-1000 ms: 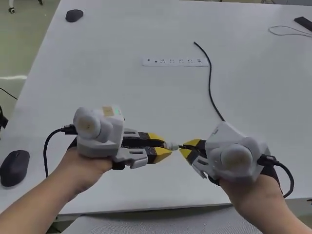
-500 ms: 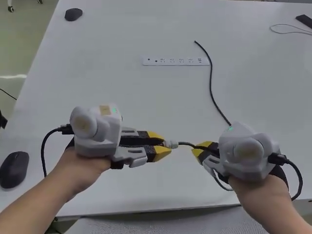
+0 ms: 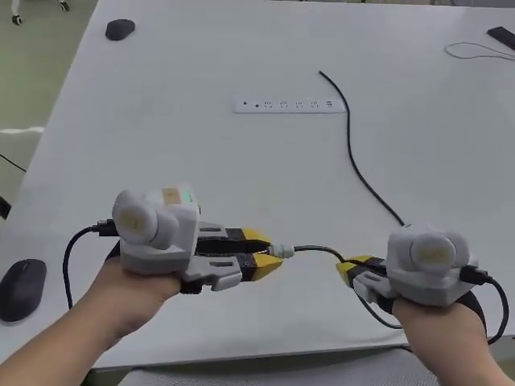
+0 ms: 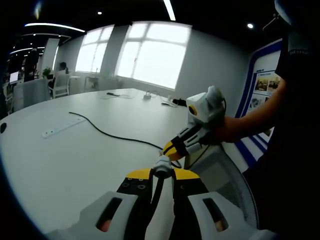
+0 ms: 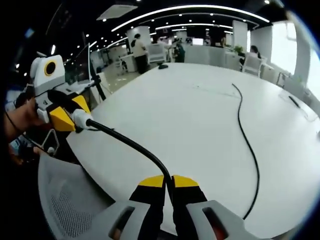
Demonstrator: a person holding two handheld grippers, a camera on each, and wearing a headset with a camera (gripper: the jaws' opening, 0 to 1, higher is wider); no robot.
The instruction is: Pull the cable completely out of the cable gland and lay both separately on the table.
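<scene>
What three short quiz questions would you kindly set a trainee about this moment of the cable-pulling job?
1. True or false: the left claw is shut on the cable gland.
2. What does the right claw grip? A the cable; B a screwdriver; C a bottle.
3. Yes or no: is the cable fully out of the cable gland?
Key: 1 true. 2 A. 3 no, it runs into the cable gland.

the left tool (image 3: 270, 250) hides most of the cable gland (image 3: 282, 252), the right tool (image 3: 346, 270) part of the cable (image 3: 354, 167).
</scene>
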